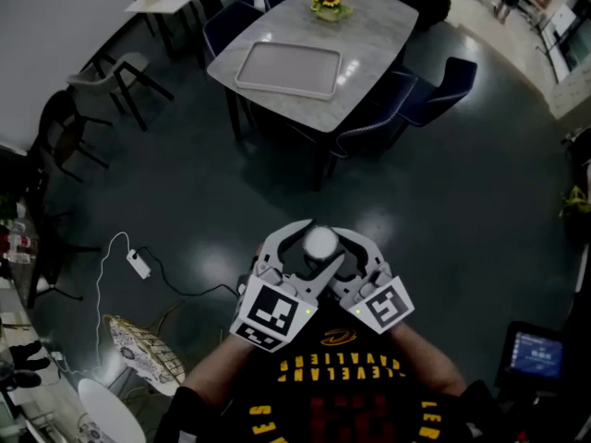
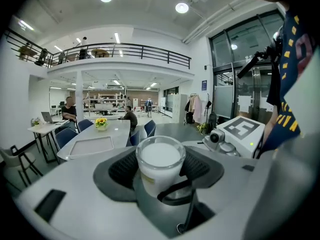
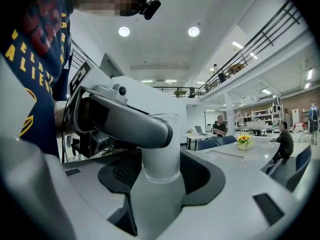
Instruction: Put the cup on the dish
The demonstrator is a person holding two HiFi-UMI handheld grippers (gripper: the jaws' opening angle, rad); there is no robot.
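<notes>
I hold a white cup [image 1: 320, 243] with a clear rim in front of my chest, high above the floor. My left gripper [image 1: 294, 258] is shut on it: in the left gripper view the cup [image 2: 160, 161] sits upright between both dark pads. My right gripper [image 1: 349, 255] stands open around the same cup [image 3: 161, 159], and one left finger [image 3: 130, 121] crosses in front of it. At the lower left of the head view lie a patterned dish [image 1: 138, 347] and a plain white round dish [image 1: 109, 412]; which one the task means I cannot tell.
A grey table [image 1: 369, 53] ahead carries a rectangular tray [image 1: 288, 69] and a pot of yellow flowers [image 1: 330, 1], with blue chairs [image 1: 434, 90] round it. A white cable and plug [image 1: 138, 264] lie on the dark floor. People sit at far tables [image 2: 69, 111].
</notes>
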